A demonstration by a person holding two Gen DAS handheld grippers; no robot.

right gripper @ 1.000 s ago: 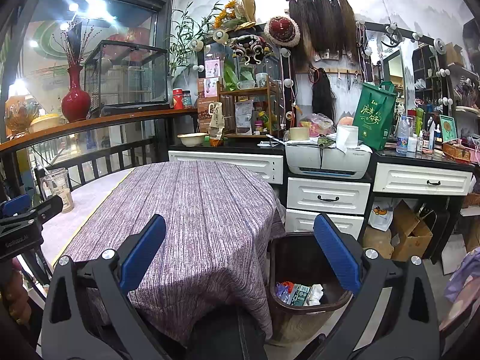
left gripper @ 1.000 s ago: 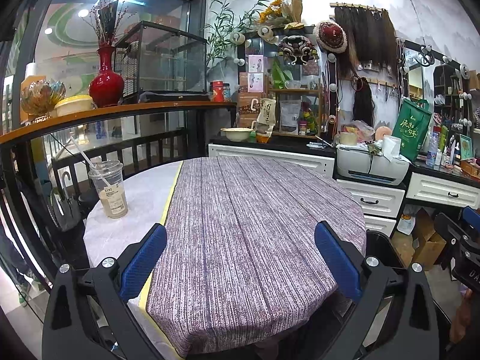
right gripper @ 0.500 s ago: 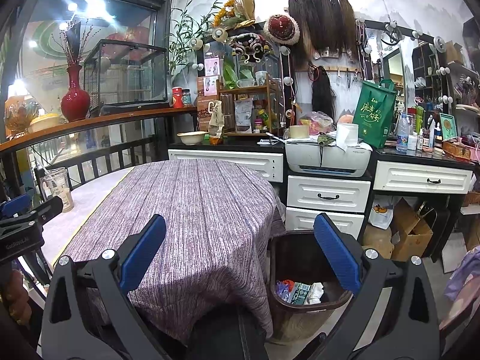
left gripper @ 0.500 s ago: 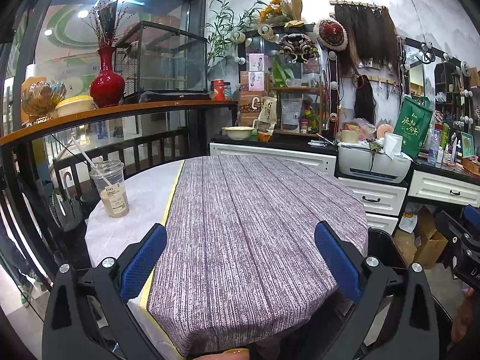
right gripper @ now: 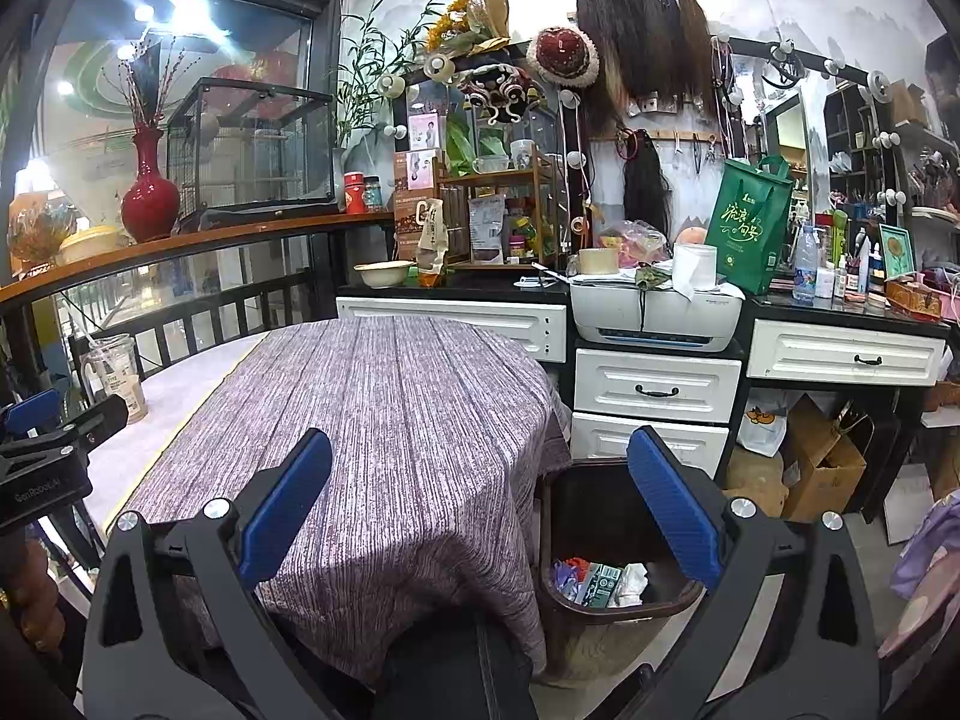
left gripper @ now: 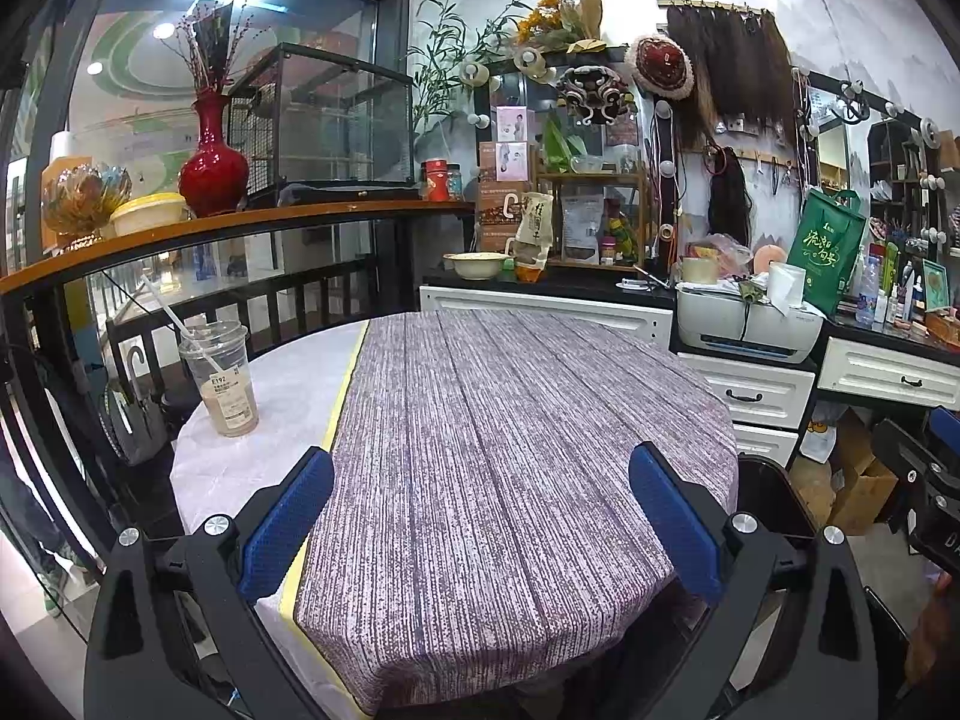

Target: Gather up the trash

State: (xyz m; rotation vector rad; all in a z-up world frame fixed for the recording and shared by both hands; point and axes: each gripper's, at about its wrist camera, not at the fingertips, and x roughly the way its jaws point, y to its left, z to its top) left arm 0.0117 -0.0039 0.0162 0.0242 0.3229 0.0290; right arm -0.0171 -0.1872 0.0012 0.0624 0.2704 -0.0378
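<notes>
Change: nothing moved; both claws stay put.
Left gripper [left gripper: 480,516]: wide open, empty; cup [left gripper: 221,381] ahead-left.
Right gripper [right gripper: 480,510]: wide open, empty; bin [right gripper: 600,594] below.

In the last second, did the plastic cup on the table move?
No. In the left wrist view the plastic cup stands at the same spot on the white cloth, left of the yellow edge strip; only the view shifted slightly.

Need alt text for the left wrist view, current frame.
The open, empty left claw hovers over a round table with a purple striped cloth. A plastic drink cup with a straw stands at the table's left edge. White drawers, a printer and cluttered shelves fill the background.
</notes>
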